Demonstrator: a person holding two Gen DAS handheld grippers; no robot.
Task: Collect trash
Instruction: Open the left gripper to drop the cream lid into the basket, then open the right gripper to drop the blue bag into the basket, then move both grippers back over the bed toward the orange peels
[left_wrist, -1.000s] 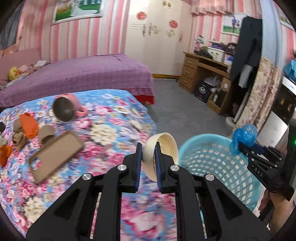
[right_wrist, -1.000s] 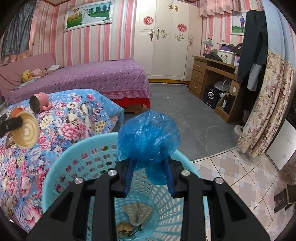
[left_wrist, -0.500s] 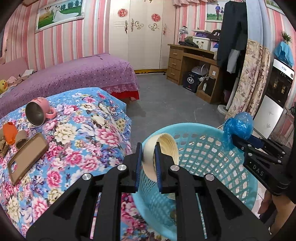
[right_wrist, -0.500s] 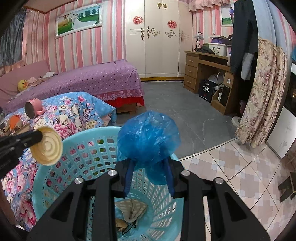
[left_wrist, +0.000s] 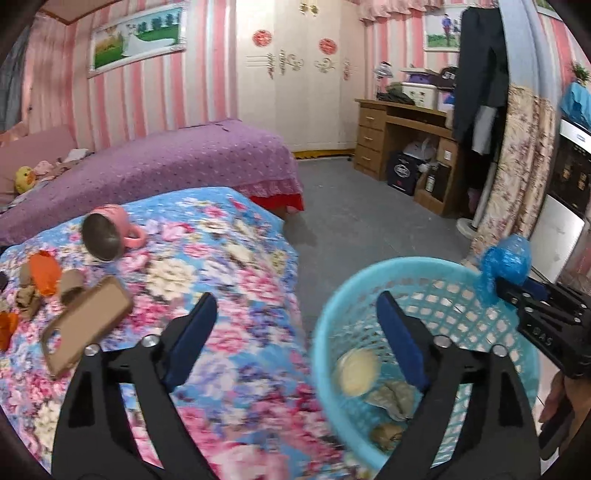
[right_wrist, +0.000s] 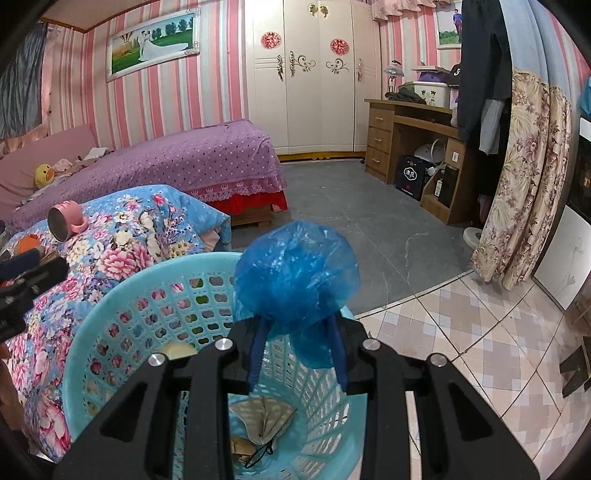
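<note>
My left gripper (left_wrist: 297, 314) is open and empty above the near rim of the light blue basket (left_wrist: 332, 314). The cream paper bowl (left_wrist: 356, 371) lies inside the basket with crumpled brown scraps (left_wrist: 391, 398). My right gripper (right_wrist: 297, 332) is shut on a crumpled blue plastic bag (right_wrist: 295, 273) and holds it over the basket (right_wrist: 122, 295); the bag also shows in the left wrist view (left_wrist: 506, 262). Orange and brown scraps (left_wrist: 44, 273) lie on the floral table (left_wrist: 229, 258) at the left.
A pink mug (left_wrist: 107, 232) lies on its side and a brown phone case (left_wrist: 85, 321) lies flat on the floral table. A purple bed (left_wrist: 166, 166) stands behind it. A wooden desk (left_wrist: 402, 125) and a floral curtain (right_wrist: 524, 184) stand at the right.
My left gripper has opened and let go of the cream bowl, which now lies in the basket. The right gripper still holds the blue bag over the basket.
</note>
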